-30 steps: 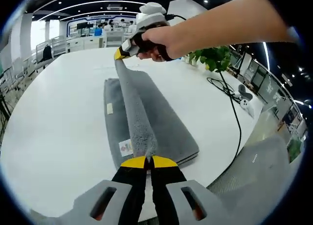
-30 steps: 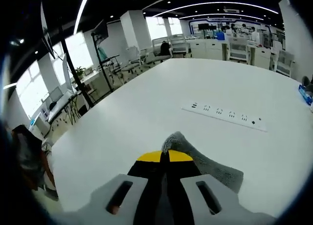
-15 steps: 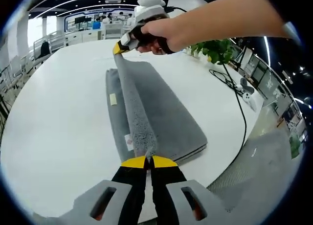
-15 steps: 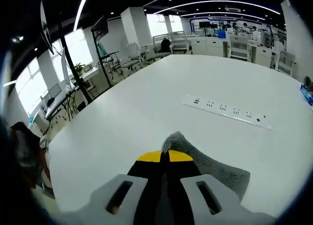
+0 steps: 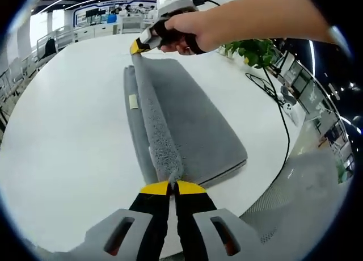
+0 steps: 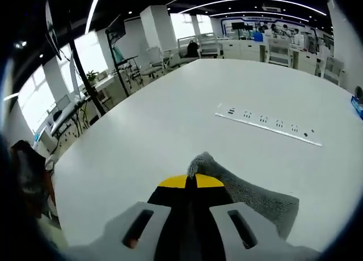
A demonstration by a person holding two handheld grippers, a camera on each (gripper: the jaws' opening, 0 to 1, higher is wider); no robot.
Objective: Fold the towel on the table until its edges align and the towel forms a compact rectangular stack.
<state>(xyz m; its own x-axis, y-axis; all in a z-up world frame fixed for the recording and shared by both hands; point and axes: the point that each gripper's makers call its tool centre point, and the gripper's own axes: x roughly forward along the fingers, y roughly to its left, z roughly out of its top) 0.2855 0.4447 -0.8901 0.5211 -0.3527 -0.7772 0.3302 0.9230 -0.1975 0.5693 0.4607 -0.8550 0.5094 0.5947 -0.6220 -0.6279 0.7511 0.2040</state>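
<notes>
A grey towel (image 5: 193,125) lies folded on the white table (image 5: 62,142), its long side running away from me. Its top layer is lifted into a taut ridge between both grippers. My left gripper (image 5: 172,187) is shut on the near corner of that ridge. The right gripper (image 5: 139,47), held by a person's hand, is shut on the far corner. In the right gripper view, my right gripper (image 6: 190,180) pinches a grey towel corner (image 6: 207,164), and more towel (image 6: 266,201) trails to the lower right. A small white label (image 5: 133,102) shows on the lower layer.
A power strip (image 6: 266,125) lies on the table (image 6: 159,119) ahead of the right gripper. A potted plant (image 5: 255,51) and a black cable (image 5: 278,119) sit at the table's right edge. Chairs and desks stand beyond the table.
Both grippers have carried the lifted top layer leftwards over the towel, so more of the grey surface lies flat to its right. Both stay shut on their corners.
</notes>
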